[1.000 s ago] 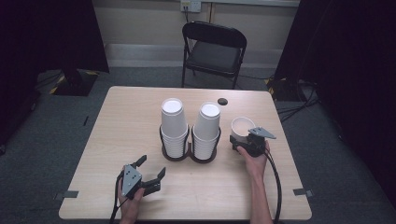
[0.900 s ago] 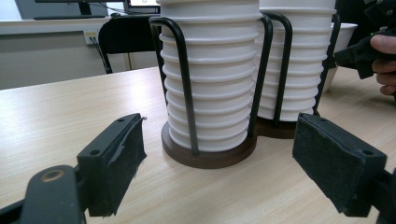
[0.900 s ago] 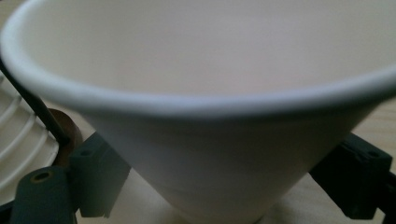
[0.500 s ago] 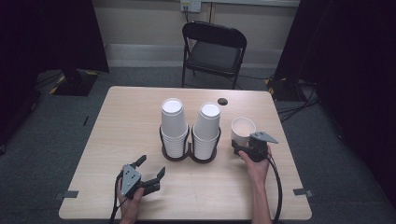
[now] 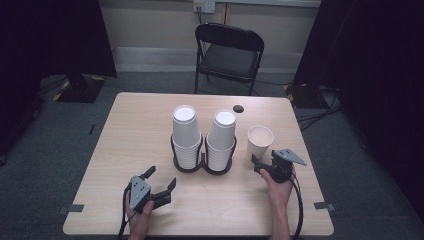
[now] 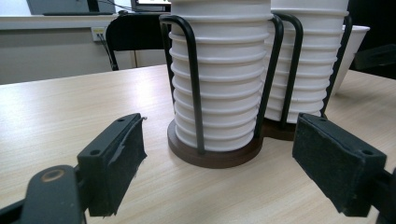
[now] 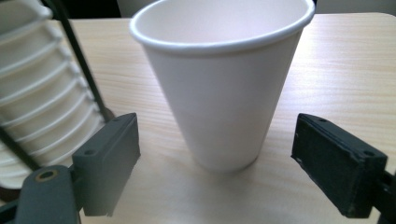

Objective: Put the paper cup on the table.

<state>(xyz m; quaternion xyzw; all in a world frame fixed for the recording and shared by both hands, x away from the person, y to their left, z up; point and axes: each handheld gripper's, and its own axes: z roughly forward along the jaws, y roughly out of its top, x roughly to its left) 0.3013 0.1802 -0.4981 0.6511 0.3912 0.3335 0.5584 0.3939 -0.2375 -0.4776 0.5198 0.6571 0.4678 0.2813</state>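
Single paper cup [image 5: 260, 141] stands upright, mouth up, on the worktop [image 5: 125, 130], just right of the wire rack [image 5: 202, 159] and apart from it. Empty as far as the right gripper view shows.

Right tongs [image 5: 258, 166] sit low on the near side of the cup, jaws spread wide, nothing between the pads. In the right gripper view the cup [image 7: 219, 79] stands centred between the two jaws, farther off than their tips, with clear gaps either side. Judged: lined up this way so a short push forward would put the pads around the cup's lower wall.

Left tongs [image 5: 161, 182] rest near the front edge of the worktop, jaws spread, holding nothing. They point toward the rack; the left gripper view looks at the left stack of cups [image 6: 219, 74] in its black wire loops, with the round dark base [image 6: 212, 156] on the wood. Judged: parked, waiting.

Around: two tall stacks of upside-down cups fill the rack. A small dark round thing [image 5: 238, 108] lies beyond, kind not clear. Folding chair [image 5: 229, 50] behind the worktop.

In the way: the right stack [image 5: 221, 140] and its wire stand close to the cup's left side; the jaw on that side has little room. A hard squeeze may well dent the thin cup.
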